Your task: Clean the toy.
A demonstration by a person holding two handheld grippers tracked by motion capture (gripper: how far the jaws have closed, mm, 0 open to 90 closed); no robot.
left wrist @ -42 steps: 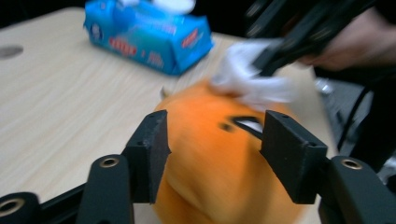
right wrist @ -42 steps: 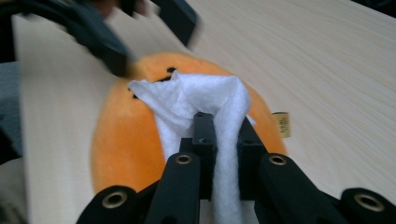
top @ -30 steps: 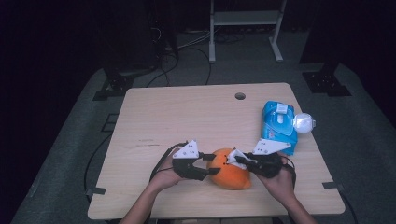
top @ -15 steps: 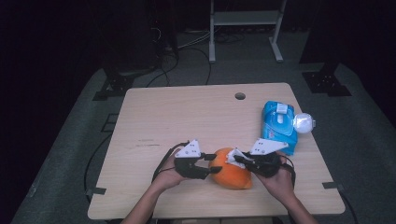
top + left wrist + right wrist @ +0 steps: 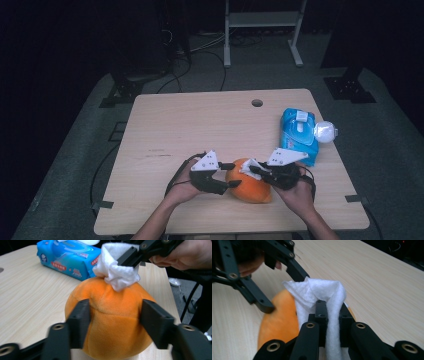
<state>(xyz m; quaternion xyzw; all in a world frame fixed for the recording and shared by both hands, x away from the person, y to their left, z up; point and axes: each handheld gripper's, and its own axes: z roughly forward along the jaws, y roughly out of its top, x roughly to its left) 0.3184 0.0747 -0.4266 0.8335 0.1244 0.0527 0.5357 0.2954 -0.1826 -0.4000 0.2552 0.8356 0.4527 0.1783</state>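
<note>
An orange plush ball point(image 5: 250, 187) lies near the front edge of the wooden table point(image 5: 200, 125). My left gripper point(image 5: 234, 175) reaches in from the left. In the left gripper view its jaws point(image 5: 115, 305) straddle the near side of the plush point(image 5: 112, 322); they have just been opening, and I see no dent under the pads. My right gripper point(image 5: 248, 170) comes from the right, shut on a folded white wipe point(image 5: 322, 290). The wipe point(image 5: 115, 275) rests on top of the plush point(image 5: 279, 320), held by that right gripper point(image 5: 130, 256).
A blue pack of wet wipes point(image 5: 298, 135) lies at the right side of the table, with a white round object point(image 5: 325, 132) against its right edge. A cable hole point(image 5: 257, 103) sits near the far edge. Beyond are dark floor, cables and a stand.
The left gripper's jaws stand wider around the plush than before. Both hands, the plush and the wipe have stayed almost in place.
</note>
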